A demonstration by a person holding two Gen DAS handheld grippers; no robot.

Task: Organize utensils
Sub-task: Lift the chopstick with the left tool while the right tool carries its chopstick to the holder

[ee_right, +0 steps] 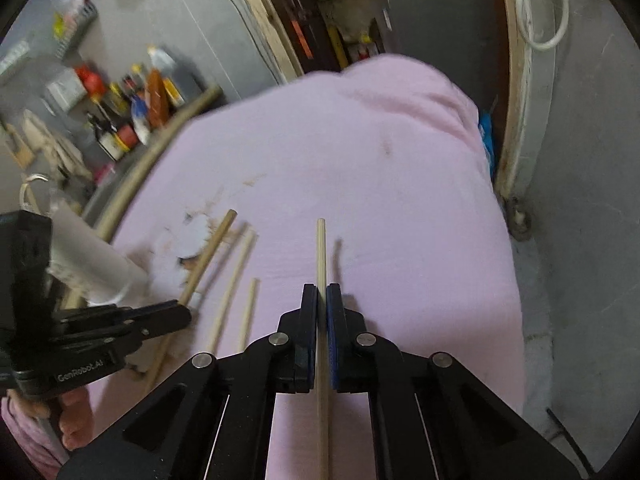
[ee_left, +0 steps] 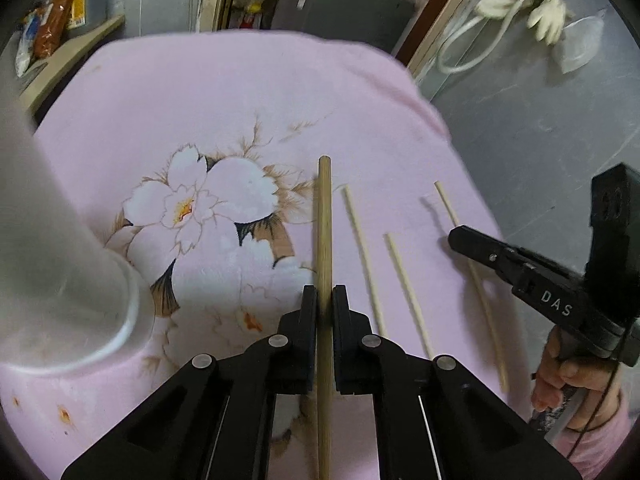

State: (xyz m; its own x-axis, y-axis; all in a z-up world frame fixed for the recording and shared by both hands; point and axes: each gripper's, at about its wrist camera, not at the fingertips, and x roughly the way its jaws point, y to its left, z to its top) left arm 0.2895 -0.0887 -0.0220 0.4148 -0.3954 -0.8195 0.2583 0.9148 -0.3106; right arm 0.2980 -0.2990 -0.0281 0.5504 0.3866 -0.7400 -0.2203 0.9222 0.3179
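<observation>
We cannot make out what the large white cylinder (ee_left: 60,280) at the left edge of the left wrist view is; it is blurred and cut off by the frame, and the right wrist view shows it (ee_right: 90,268) only partly, behind the left gripper's body. The shelf clutter beyond the table is smeared.

Our left gripper (ee_left: 324,300) pinches a thick brown wooden stick (ee_left: 324,220), which runs forward between the pressed-together fingers and passes back under the camera, its rear end out of sight. Our right gripper (ee_right: 322,300) is clamped on a thin pale chopstick (ee_right: 321,252), tip raised off the pink floral cloth (ee_left: 240,92).

Only the left view shows the flower print and the right hand (ee_left: 568,376) wrapped round its handle. Two more thin chopsticks (ee_left: 362,248) (ee_left: 408,292) lie loose on the cloth between the two grippers, near each other but apart. Both grippers tilt downward toward the table.
</observation>
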